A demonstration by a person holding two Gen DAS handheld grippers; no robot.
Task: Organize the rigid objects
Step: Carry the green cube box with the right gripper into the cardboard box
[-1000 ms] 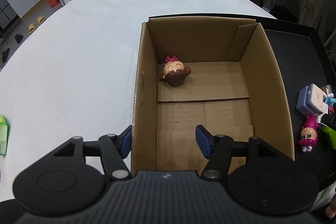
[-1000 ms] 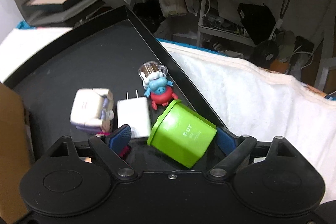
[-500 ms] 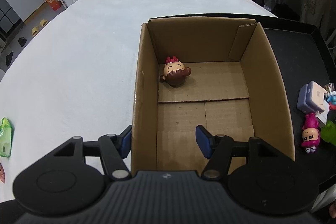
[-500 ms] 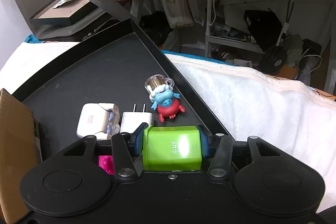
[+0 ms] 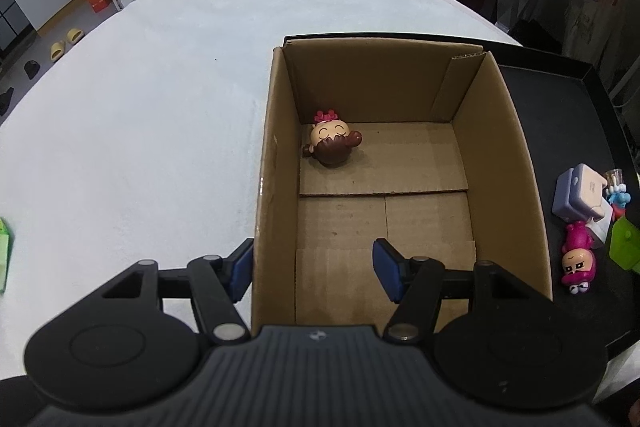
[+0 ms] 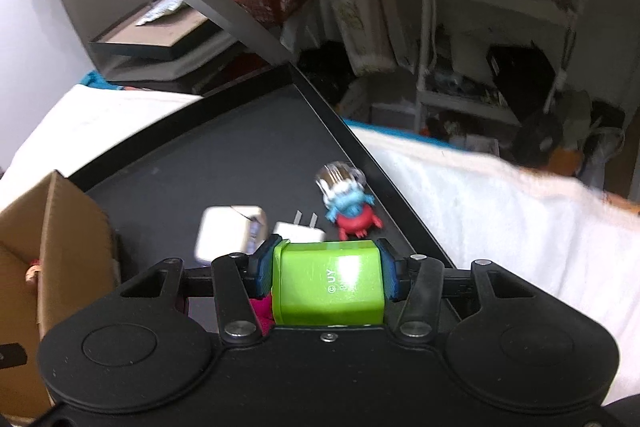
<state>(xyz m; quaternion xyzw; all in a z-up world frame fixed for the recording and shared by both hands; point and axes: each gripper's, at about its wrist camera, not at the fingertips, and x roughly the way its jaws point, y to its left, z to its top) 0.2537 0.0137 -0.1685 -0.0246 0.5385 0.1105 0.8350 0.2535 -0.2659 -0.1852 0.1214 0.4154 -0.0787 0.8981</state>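
Even, bright indoor light, soft shadows inside the cardboard box (image 5: 400, 163), strong fisheye bending at edges, right wrist view motion-blurred, glare on green container (image 6: 328, 283).

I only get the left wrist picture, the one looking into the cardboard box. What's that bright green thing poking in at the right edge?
Observer: A lime-green plastic tub, clamped between the blue pads of the right gripper.
Visitor: Any writing on it?
Observer: Yes, white letters "UY" beside a copyright sign; the rest is blurred.
Visitor: And the white block near it?
Observer: A white plug-in charger; its two metal prongs point away from the gripper, lying on the black tray.
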